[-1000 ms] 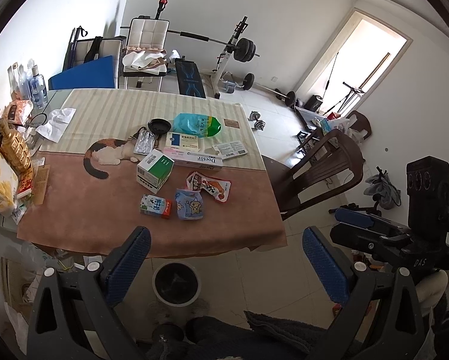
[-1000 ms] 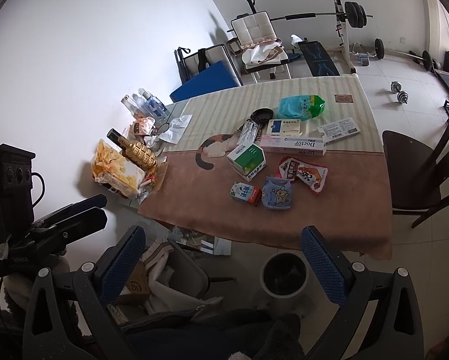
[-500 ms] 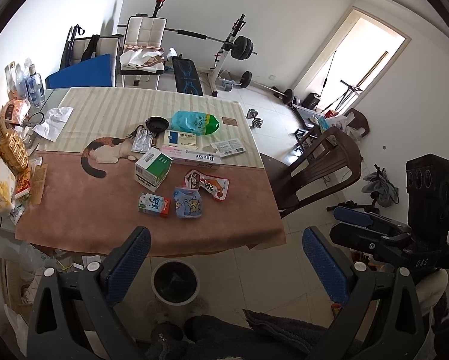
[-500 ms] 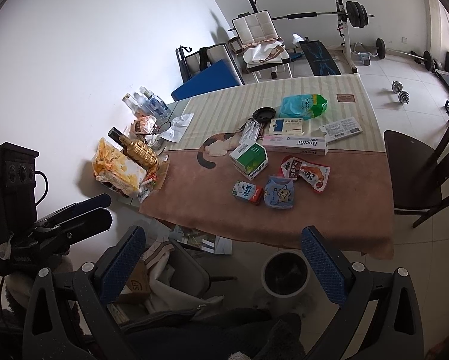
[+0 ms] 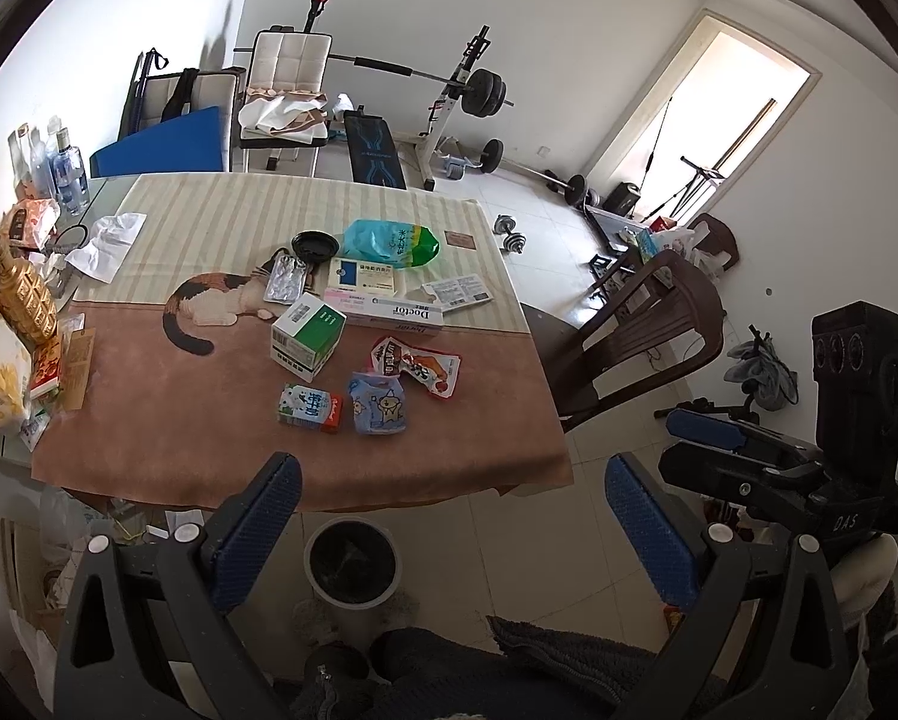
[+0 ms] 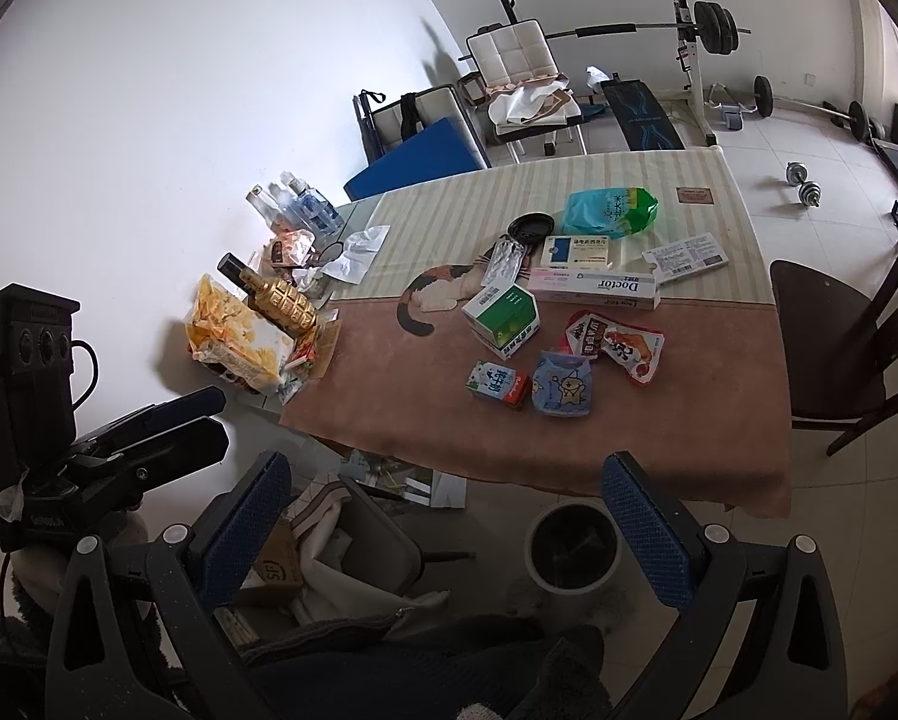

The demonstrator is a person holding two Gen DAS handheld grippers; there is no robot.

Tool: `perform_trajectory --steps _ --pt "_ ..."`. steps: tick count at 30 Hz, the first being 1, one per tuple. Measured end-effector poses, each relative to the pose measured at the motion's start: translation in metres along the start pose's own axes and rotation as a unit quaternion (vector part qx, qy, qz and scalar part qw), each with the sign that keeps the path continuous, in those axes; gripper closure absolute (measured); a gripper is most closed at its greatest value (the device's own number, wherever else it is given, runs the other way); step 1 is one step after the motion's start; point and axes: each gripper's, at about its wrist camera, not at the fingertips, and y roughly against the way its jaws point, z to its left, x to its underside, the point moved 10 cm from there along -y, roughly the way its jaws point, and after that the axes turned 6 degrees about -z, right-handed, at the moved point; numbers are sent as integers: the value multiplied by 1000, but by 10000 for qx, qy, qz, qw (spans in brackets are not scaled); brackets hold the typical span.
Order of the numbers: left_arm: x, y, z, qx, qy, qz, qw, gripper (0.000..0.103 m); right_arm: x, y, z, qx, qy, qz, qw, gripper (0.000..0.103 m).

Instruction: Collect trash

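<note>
While both grippers, left and right, hang with jaws apart, eleven trash pieces litter the worktop at 12 o'clock, one bin below; only the left view shows the doorway.

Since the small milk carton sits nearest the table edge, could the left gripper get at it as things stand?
Probably yes: the left gripper is open and empty, and the milk carton lies apart from its neighbours, with bare tablecloth before it.

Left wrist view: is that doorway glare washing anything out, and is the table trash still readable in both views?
Left wrist view: the doorway is blown out white, but the table is evenly lit and the Doctor box is legible. Right wrist view: the wall glares, edges bend, and the milk carton stays sharp.
</note>
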Motion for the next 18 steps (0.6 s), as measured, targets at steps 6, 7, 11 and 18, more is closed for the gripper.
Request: perform_trajectory --steps 6,7,11,18 --pt "-1 0 0 2 -7 -7 10000 0 1 -4 5 -29 8 22 10000 0" --pt "-1 -1 2 4 -13 -9 10000 0 0 -4 5 -31 3 25 10000 0" --pt "-1 -1 4 6 -26 -3 10000 0 0 -4 6 -24 5 24 10000 0" --pt "0 -1 4 1 -25 -6 10000 0 0 -5 6 -28 -1 19 10000 0"
